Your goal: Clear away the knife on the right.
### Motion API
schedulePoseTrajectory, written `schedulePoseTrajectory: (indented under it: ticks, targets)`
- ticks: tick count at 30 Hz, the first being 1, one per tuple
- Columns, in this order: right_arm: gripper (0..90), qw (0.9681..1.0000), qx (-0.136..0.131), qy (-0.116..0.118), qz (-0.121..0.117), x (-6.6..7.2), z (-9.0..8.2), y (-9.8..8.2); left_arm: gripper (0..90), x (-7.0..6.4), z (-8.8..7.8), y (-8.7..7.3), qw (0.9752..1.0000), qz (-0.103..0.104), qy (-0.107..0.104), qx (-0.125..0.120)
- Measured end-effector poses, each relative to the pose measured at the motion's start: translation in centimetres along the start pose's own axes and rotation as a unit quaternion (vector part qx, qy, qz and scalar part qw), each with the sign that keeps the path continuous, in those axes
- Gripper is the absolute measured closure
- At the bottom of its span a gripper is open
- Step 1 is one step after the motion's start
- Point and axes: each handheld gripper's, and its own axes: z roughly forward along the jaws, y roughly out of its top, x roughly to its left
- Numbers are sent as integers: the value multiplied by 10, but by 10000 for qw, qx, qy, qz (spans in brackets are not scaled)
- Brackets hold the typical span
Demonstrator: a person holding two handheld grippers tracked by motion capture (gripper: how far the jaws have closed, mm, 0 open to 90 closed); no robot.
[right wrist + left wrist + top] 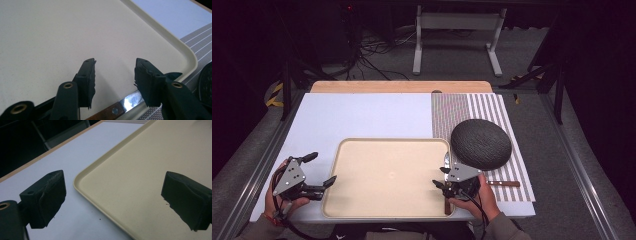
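Observation:
A beige tray (387,170) lies at the table's near middle. A knife (446,161) with a wooden handle rests along the tray's right side. In the right gripper view its shiny blade (130,100) crosses the tray's rim (175,42) low between the jaws. My right gripper (440,176) (115,75) hangs over it, open, with its pads clear of the knife. At the tray's left edge my left gripper (322,168) (112,202) stands wide open with nothing in it, above the tray's corner (82,177).
A dark round textured plate (481,144) sits on a striped placemat (492,107) right of the tray, close to my right gripper. A second wooden-handled utensil (504,183) lies on the mat near the right hand. White table surface (362,115) stretches behind the tray.

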Motion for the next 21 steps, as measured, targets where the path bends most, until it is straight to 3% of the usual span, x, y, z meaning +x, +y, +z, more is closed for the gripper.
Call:
schedulePoseTrajectory:
  ticks: [15, 21]
  targets:
    - [232, 9985, -205, -497, 59, -4, -7, 5, 63, -2, -1, 0, 10000, 12, 33, 0]
    - [203, 9971, -273, -702, 70, -8, -13, 6, 63, -3, -1, 1, 10000, 42, 47, 40]
